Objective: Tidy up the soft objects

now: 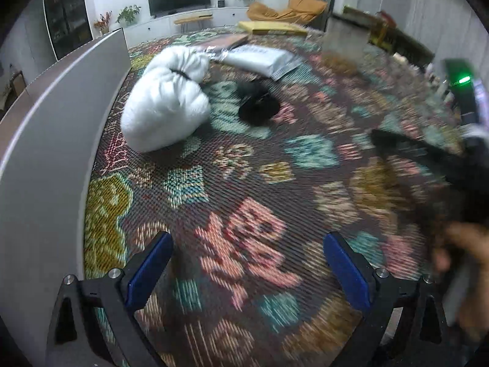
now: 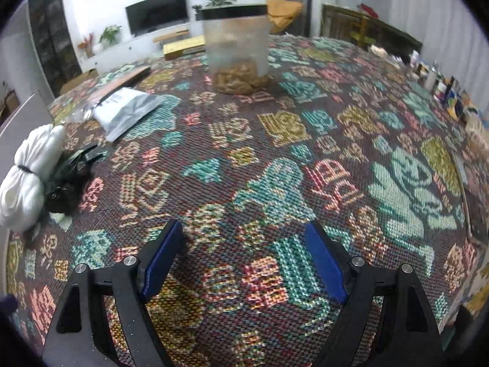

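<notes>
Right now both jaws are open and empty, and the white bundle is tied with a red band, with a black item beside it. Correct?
Not quite: the band around the white bundle is black, not red, as the left wrist view shows. The rest holds: the left gripper and right gripper stand open and empty, and the black item lies beside the bundle.

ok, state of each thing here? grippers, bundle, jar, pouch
left gripper: open, empty, over the cloth
right gripper: open, empty, over the cloth
white bundle: tied with a black band, lying on the cloth
black item: lying beside the bundle
jar: upright, lid on, brown contents at bottom
silver pouch: lying flat
</notes>
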A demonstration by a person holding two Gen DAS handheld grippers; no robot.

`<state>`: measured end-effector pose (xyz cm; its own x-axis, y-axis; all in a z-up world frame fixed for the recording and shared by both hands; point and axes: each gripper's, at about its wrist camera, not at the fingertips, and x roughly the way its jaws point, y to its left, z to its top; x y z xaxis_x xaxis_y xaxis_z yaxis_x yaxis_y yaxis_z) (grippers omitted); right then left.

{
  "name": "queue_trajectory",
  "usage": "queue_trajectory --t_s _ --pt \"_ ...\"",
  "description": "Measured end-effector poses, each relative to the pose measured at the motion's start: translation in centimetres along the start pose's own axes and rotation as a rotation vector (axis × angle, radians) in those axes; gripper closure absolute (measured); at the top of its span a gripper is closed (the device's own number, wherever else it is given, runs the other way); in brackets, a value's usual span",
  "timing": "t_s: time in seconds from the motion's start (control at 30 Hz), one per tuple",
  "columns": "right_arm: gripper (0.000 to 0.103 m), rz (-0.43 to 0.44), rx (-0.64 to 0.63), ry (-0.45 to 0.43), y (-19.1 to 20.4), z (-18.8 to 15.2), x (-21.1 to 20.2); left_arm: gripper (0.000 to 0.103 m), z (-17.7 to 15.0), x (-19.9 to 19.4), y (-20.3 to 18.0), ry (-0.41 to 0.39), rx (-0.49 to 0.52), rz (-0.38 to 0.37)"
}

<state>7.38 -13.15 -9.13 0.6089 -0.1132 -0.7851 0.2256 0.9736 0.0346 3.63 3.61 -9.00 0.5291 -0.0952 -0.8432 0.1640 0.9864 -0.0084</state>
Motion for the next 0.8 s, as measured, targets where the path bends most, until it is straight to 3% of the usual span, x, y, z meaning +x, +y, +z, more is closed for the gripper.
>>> queue_trajectory --t_s 0.33,0.8 --pt "0.012 -0.021 -0.034 0.006 1.1 -0.5 -0.5 0.0 0.6 1.3 0.3 -0.079 0.022 -0.005" --pt "0.01 -0.019 -0.036 0.006 1.3 -0.5 -0.5 0.0 0.4 1.3 0.1 -0.099 0.018 0.001"
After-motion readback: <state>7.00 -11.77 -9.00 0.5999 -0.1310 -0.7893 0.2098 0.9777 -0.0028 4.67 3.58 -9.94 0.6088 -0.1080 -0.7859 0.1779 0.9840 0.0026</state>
